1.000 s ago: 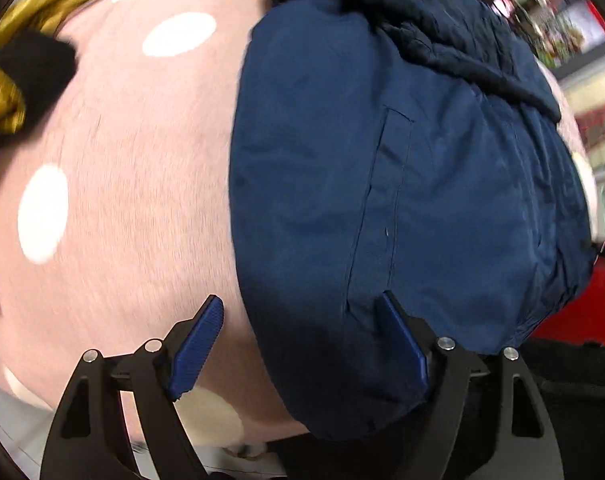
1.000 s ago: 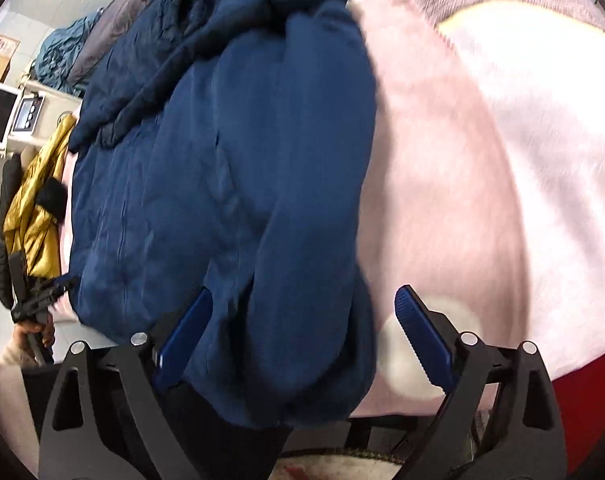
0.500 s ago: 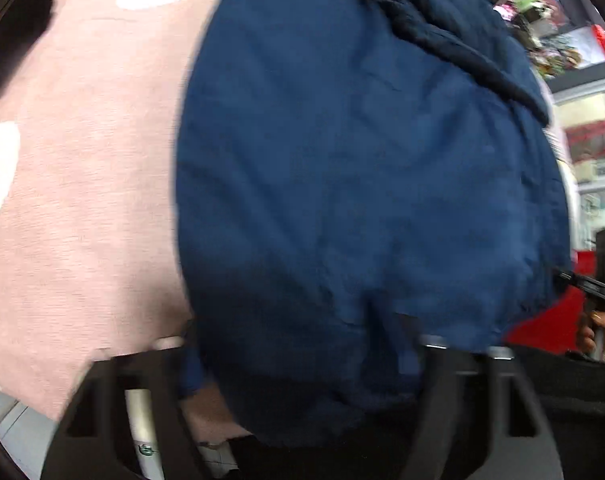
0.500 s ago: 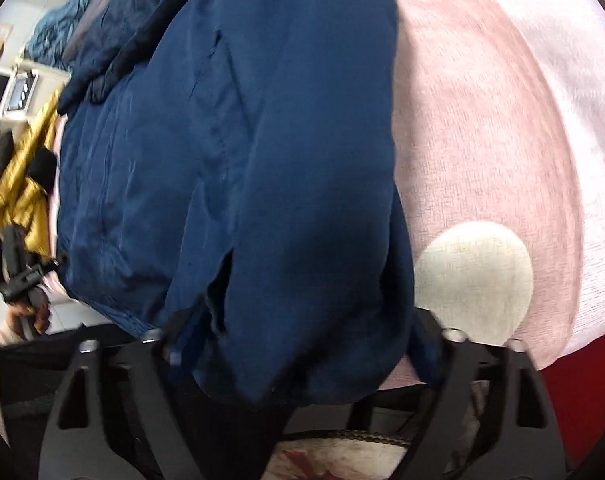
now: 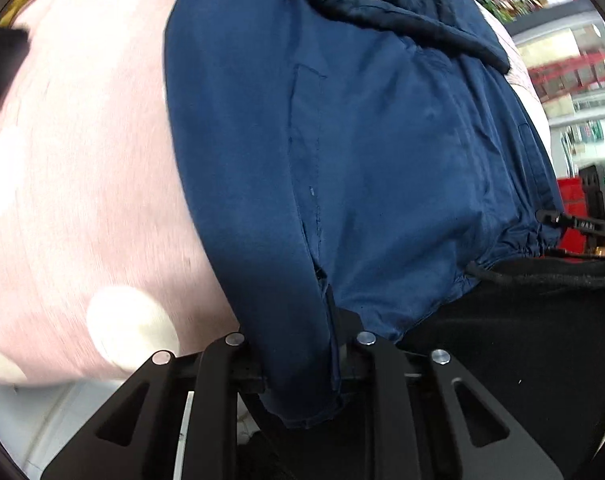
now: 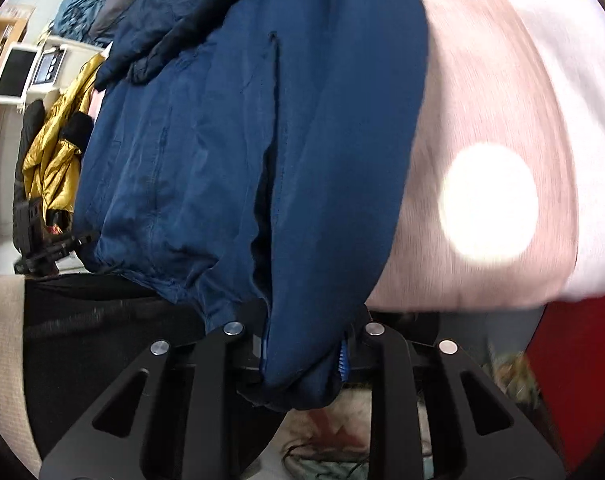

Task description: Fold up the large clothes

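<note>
A large navy blue jacket [image 5: 382, 152] lies on a pink blanket with white dots [image 5: 82, 180]. My left gripper [image 5: 298, 344] is shut on the jacket's near hem at its left corner, the cloth bunched between the fingers. In the right wrist view the jacket [image 6: 230, 140] fills the middle. My right gripper [image 6: 302, 344] is shut on its near right corner, beside a pocket slit. Each gripper shows small in the other's view, the right one [image 5: 574, 222] and the left one [image 6: 58, 246].
A gold puffer jacket [image 6: 54, 152] and a black garment lie at the blanket's far left. More folded clothes [image 6: 86, 12] are piled behind. A white device with a screen [image 6: 14, 76] stands at the left. A red surface [image 6: 574, 360] lies below the blanket's right edge.
Both grippers were open in front of the jacket's hem; they moved forward over it and closed on its two near corners.
</note>
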